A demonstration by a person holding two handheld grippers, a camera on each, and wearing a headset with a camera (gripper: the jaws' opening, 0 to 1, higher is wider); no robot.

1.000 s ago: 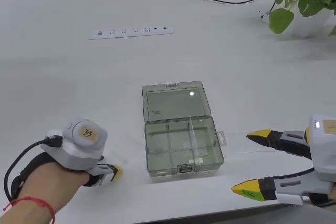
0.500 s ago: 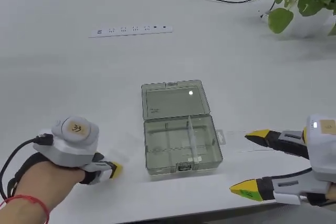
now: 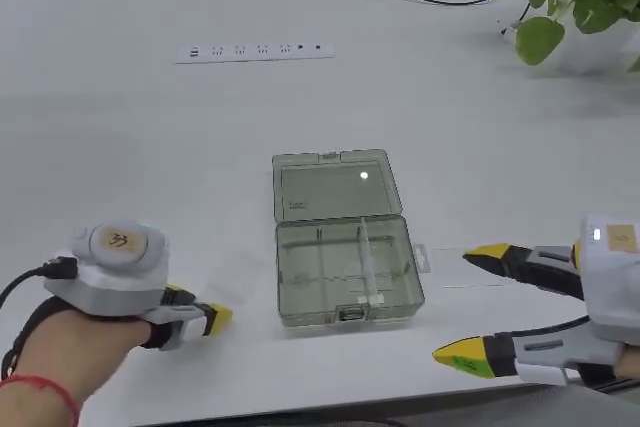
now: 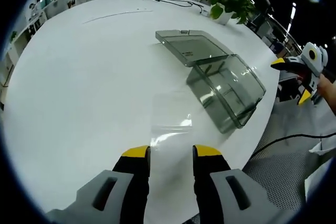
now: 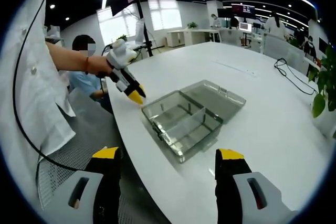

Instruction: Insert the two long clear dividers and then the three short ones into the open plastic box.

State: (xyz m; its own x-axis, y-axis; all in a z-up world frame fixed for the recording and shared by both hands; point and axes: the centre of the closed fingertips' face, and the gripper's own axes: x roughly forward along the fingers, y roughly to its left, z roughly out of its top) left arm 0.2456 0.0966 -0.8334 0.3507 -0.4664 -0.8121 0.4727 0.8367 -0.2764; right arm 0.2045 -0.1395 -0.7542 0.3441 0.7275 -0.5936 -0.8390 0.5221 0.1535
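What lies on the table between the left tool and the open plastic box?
A clear divider lies flat on the table there, just ahead of the left tool, before the box; the left gripper view shows it.

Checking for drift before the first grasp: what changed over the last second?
The left gripper pivoted: its body swung left, away from the plastic box, while its tips kept their place left of the box. Nothing was gripped or released. The right gripper stayed open to the right of the box; the box did not move.
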